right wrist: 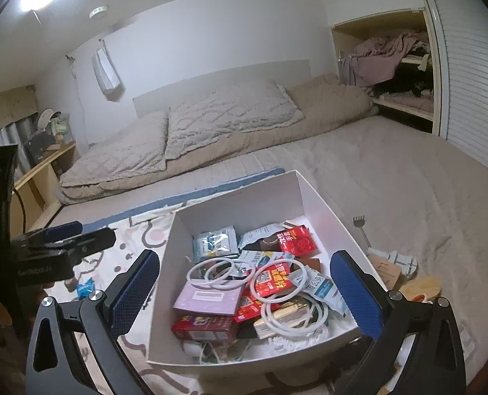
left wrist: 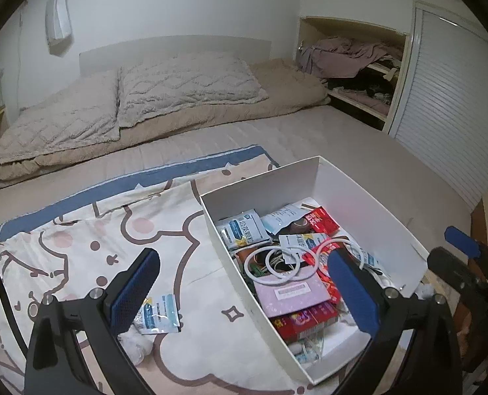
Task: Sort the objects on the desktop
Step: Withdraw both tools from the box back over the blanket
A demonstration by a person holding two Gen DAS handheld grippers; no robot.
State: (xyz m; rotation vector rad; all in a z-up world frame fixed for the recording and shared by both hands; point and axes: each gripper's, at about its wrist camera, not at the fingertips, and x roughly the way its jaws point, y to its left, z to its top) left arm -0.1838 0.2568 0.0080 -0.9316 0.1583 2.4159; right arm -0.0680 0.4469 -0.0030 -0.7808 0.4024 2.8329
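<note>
Blue-padded fingers of our left gripper [left wrist: 244,291] are standing wide apart and gripping nothing, straddling the near left wall of the white box [left wrist: 369,197]. We are holding the right gripper [right wrist: 245,291] the same way, jaws spread and empty, hovering over the near end of that box. Both are hanging above a bed, where a cartoon-print blanket [left wrist: 79,240] with a blue border is lying over a grey-beige mattress cover [right wrist: 408,171].

We are seeing the box sitting on the blanket, filled with a jumble: white cable rings [right wrist: 220,271], a pink card box [right wrist: 207,299], red packets [right wrist: 298,238] and blue-white sachets [left wrist: 242,228]. One more sachet [left wrist: 160,312] is lying outside on the blanket, just left of the box and beside our left finger. A small back scratcher [right wrist: 360,230] is resting on the mattress cover to the right of the box.

Two quilted pillows [left wrist: 122,98] are leaning on a folded tan duvet [right wrist: 329,98] at the head of the bed, against a white wall. On the right an open closet [left wrist: 352,65] is holding rumpled clothes, next to a slatted white door [left wrist: 448,98].
</note>
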